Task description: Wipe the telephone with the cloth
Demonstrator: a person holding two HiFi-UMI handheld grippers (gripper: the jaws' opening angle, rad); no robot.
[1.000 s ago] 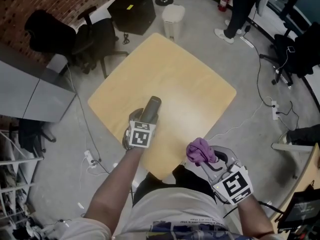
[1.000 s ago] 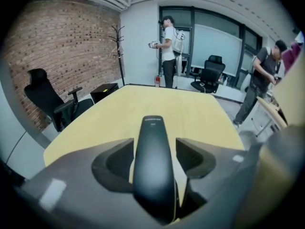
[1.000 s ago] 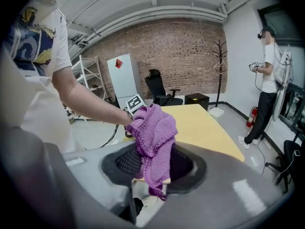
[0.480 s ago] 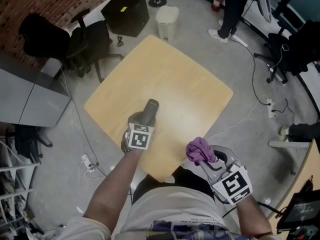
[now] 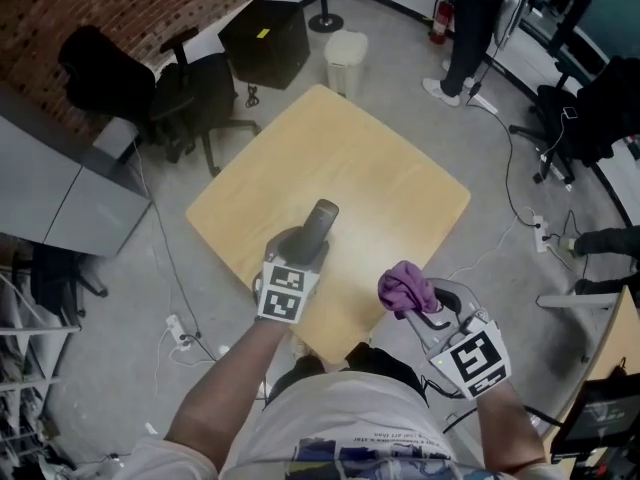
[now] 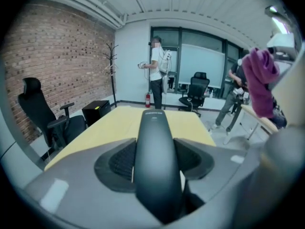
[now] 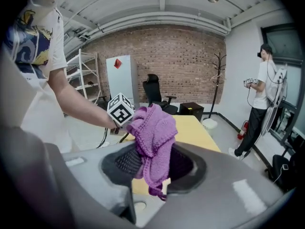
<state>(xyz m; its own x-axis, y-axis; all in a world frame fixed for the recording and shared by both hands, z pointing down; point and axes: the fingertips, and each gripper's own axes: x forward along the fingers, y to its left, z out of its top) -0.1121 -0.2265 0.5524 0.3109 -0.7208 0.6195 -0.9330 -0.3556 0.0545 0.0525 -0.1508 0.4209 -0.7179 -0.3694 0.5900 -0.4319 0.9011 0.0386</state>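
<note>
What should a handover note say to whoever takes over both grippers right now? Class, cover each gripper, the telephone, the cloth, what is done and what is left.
Left gripper: jaws have just been closing and are shut on the dark telephone, held over the near part of the table.
Right gripper: shut on the purple cloth, bunched up between its jaws.
Done: both things are picked up.
Left: cloth and telephone are apart. Bring the cloth onto the telephone and wipe along it, probably turning it to reach all sides.
</note>
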